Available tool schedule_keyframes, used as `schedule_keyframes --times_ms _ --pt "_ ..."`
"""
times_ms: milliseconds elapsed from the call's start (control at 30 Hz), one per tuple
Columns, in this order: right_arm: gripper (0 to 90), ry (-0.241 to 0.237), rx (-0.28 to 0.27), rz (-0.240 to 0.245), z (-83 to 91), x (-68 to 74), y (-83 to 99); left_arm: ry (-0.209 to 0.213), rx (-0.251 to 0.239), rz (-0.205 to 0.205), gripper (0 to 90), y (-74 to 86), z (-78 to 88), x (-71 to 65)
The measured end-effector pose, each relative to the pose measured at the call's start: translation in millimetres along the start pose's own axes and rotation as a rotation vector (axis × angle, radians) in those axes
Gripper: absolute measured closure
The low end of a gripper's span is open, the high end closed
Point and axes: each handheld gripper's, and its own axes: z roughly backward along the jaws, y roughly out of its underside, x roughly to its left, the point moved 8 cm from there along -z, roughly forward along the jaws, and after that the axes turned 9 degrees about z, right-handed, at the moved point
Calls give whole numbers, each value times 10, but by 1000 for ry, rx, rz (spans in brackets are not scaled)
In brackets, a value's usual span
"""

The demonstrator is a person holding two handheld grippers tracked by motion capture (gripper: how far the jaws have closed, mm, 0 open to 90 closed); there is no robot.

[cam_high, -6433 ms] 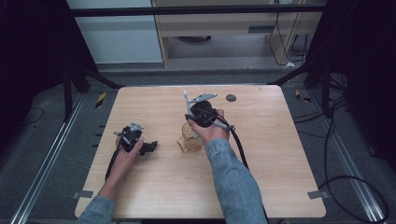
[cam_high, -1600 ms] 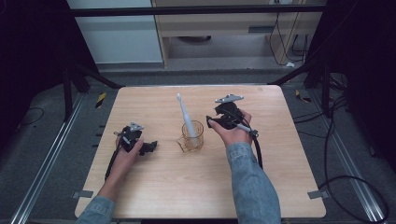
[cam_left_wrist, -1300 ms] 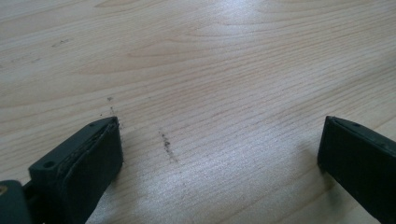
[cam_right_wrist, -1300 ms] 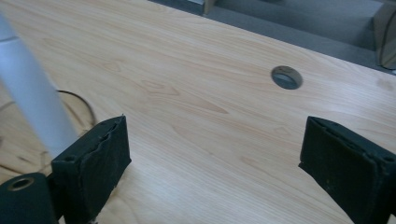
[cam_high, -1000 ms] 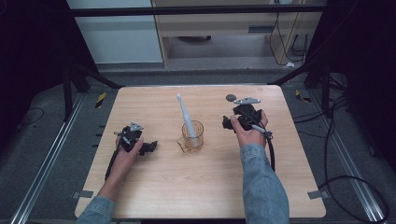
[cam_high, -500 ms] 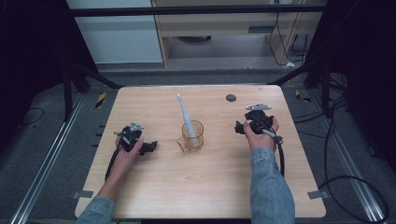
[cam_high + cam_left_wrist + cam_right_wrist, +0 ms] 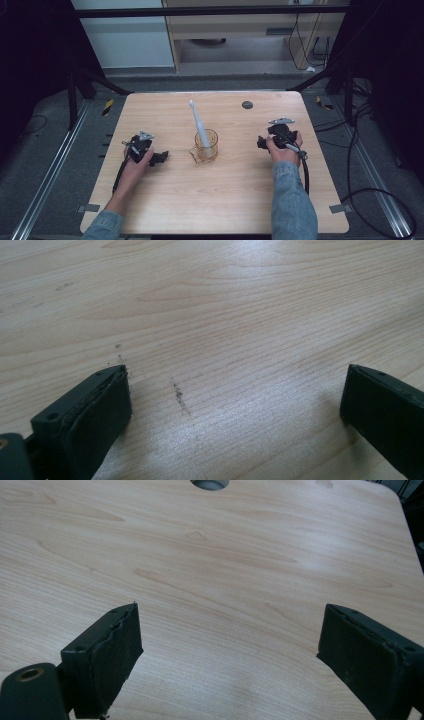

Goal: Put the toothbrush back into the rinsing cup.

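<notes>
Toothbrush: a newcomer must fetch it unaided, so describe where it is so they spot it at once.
Find the wooden table and look at its middle, where a clear amber cup stands between the person's two hands. The toothbrush stands in that cup and leans up and away. It is the one pale, slim stick; the grippers are black.

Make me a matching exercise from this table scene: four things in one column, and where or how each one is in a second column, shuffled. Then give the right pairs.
Things:
1. toothbrush
2. glass cup
3. left gripper
4. right gripper

Places or states:
A. jaws open, at the right of the table, apart from the cup
B. stands in the cup, leaning toward the far left
C. jaws open, low over the wood at the left of the cup
D. upright near the middle of the table

Pairs: 1-B, 2-D, 3-C, 4-A
</notes>
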Motion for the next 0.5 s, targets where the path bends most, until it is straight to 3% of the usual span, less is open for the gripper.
schedule_keyframes --times_ms 500 --pt "112 -25 67 -60 -314 35 295 0 0 0 0 0 0 0"
